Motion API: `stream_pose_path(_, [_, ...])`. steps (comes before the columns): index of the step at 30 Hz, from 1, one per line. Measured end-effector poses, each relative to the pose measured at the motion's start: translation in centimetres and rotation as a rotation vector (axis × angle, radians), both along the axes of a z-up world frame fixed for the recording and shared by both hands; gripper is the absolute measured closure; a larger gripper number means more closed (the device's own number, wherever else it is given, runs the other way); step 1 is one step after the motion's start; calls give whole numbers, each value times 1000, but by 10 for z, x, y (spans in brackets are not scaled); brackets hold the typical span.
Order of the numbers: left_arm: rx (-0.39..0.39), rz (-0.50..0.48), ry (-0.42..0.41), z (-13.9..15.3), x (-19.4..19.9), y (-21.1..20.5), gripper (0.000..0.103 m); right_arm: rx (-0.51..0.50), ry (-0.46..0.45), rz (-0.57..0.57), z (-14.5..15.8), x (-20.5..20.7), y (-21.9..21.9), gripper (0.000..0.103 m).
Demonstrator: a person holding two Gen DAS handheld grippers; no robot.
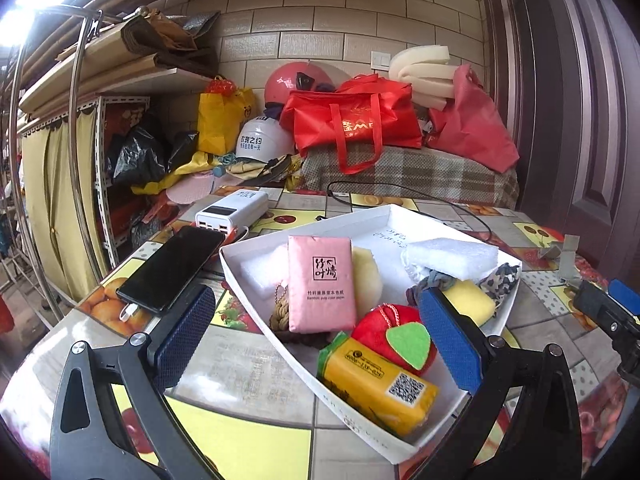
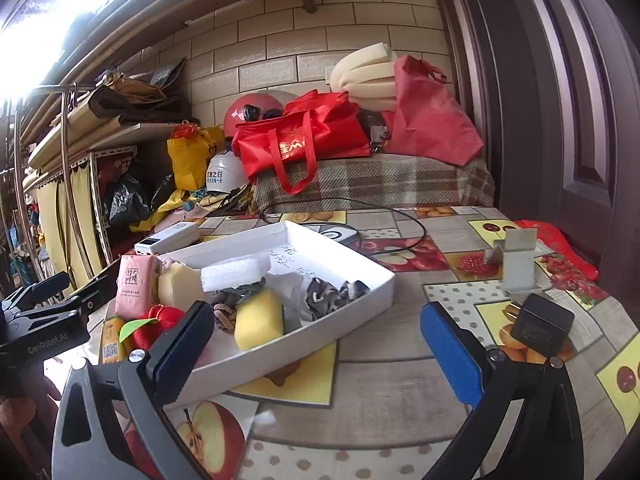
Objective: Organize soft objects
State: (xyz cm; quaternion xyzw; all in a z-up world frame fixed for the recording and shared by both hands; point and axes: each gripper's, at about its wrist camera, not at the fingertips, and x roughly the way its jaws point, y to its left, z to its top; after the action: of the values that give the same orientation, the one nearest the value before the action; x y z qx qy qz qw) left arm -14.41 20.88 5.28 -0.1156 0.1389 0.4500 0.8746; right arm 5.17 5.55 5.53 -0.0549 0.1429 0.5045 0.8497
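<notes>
A white shallow box [image 1: 248, 280] [image 2: 360, 292] on the table holds soft things: a pink tissue pack [image 1: 322, 284] [image 2: 134, 286], a yellow tissue pack [image 1: 376, 388] [image 2: 111, 340], a red plush apple [image 1: 394, 336] [image 2: 160, 322], a yellow sponge [image 1: 470, 300] [image 2: 258, 318], white foam [image 1: 452, 254] [image 2: 234, 274], a cream sponge [image 1: 366, 280] [image 2: 180, 286] and patterned cloth [image 1: 500, 276] [image 2: 332, 294]. My left gripper [image 1: 320, 336] is open and empty, just in front of the box. My right gripper [image 2: 320, 340] is open and empty at the box's right front corner.
A black phone [image 1: 172, 268] and a white power bank [image 1: 232, 210] [image 2: 168, 238] lie left of the box. A black charger [image 2: 542, 324] and a grey bracket [image 2: 516, 260] sit to the right. A black cable [image 2: 400, 220] runs behind. Bags and helmets crowd the back.
</notes>
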Motion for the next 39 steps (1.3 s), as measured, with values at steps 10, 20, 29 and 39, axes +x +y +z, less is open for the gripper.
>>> stream_pose_path(10, [12, -128, 34, 0, 4, -67, 0, 93, -72, -119, 10, -23, -108, 0])
stream_pose_path(20, [-9, -139, 102, -3, 14, -110, 0, 214, 78, -250, 13, -11, -178, 0])
stream_pose_path(29, [-11, -122, 136, -5, 16, -119, 0, 39, 100, -297, 1, -19, -169, 0])
stream_pose_path(39, [-11, -139, 131, -6, 15, -120, 0, 98, 175, -329, -3, -6, -186, 0])
